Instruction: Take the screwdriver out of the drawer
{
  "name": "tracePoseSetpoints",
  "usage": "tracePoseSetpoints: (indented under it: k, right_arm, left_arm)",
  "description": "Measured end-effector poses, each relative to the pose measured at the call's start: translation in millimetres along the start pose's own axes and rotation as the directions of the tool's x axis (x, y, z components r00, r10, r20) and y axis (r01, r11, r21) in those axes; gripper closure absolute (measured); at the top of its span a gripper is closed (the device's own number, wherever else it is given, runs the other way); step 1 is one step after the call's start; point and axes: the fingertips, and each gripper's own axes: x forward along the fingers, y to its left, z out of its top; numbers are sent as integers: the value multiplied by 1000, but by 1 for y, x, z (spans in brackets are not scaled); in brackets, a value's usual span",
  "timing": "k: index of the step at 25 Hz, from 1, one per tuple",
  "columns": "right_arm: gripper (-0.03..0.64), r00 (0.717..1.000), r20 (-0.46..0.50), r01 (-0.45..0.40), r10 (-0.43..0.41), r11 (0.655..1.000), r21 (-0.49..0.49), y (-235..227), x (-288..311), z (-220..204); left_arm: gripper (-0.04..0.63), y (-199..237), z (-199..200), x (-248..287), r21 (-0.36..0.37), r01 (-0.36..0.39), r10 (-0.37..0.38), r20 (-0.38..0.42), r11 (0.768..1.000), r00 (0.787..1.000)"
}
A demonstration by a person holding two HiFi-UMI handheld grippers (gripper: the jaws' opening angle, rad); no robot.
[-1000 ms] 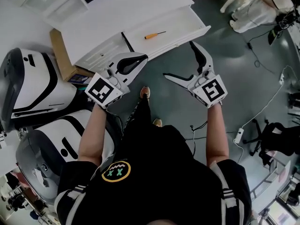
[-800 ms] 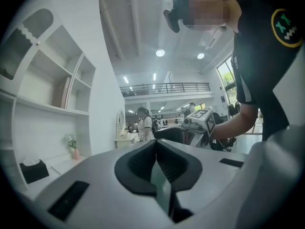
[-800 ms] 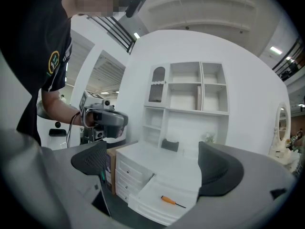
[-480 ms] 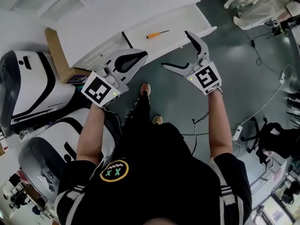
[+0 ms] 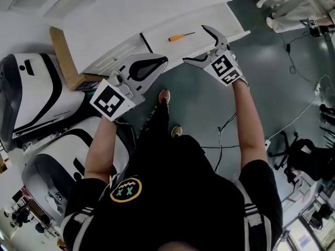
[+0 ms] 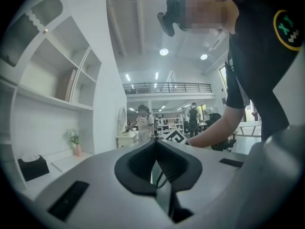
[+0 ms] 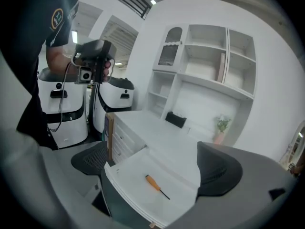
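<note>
An orange-handled screwdriver lies alone in the open white drawer under the desk top. My right gripper is open. One finger reaches over the drawer's front edge just right of the screwdriver, and the other stays in front of the drawer. In the right gripper view the screwdriver lies on the drawer floor between and beyond the two dark pads, untouched. My left gripper is shut on nothing and hovers in front of the drawer's left end. Its jaws meet in the left gripper view.
The white desk top runs behind the drawer, with a shelf unit and a black box on it. A cardboard panel leans at the desk's left side. White machines stand left. Cables cross the floor at right.
My right gripper has moved forward and up to the drawer, still open, so one finger now reaches over its front edge. The left gripper has hardly moved.
</note>
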Motion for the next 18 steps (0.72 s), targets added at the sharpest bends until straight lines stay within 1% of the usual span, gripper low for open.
tracePoseSetpoints:
  k: [5,10,14,18]
  right_arm:
    - [35,997,-67,-39,37,999,-28,-7,32,-23]
    - [35,987,-138,-85,78,995,-46,-13,61,-49]
    - [35,969,-217,-138,120,988,-71,-15,83,-77]
    - [35,946,-284,-184,155,980,-77,-18,107,-107]
  left_arm:
    - [575,10,-4,3,-4,10,-10,-9,1000,1000]
    - [575,23,-9,6,-7,11,-11,-14,1000,1000]
    - [575,36,-13,10,-13,7,-8,-17,1000,1000]
    - [575,48,-19,13,-24,3,-4,-20,1000,1000]
